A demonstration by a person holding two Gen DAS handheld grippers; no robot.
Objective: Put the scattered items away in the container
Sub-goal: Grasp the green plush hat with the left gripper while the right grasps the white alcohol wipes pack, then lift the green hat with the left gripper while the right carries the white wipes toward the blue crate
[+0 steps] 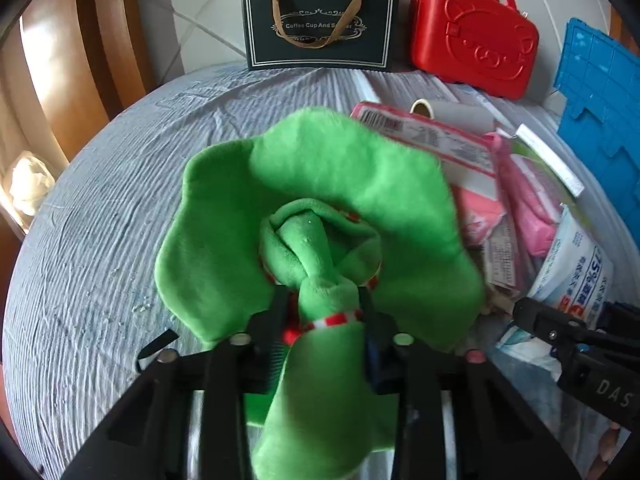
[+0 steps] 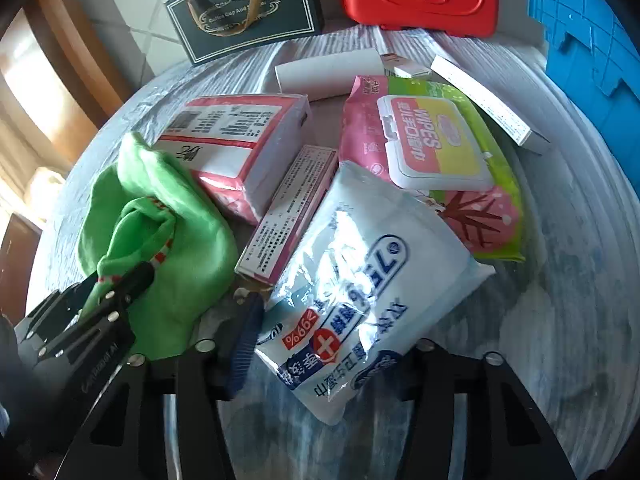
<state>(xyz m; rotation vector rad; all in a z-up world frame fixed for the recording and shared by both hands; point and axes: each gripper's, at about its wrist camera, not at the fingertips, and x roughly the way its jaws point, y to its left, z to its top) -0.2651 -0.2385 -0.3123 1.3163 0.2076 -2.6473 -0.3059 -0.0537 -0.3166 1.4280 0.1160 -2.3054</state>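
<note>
At table centre, the green plush toy (image 1: 320, 216) is clamped by its neck in the left gripper (image 1: 320, 312). At 3 o'clock, the blue-and-white wipes pack (image 2: 360, 280) lies between the right gripper (image 2: 340, 344) fingers; contact cannot be told. Pick-up step judged; lift toward the blue container (image 1: 600, 120) at 2 o'clock needed next.

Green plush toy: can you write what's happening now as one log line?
left gripper: shut on green plush toy | right gripper: around blue-white wipes pack, grip unclear | blue container: right edge
</note>
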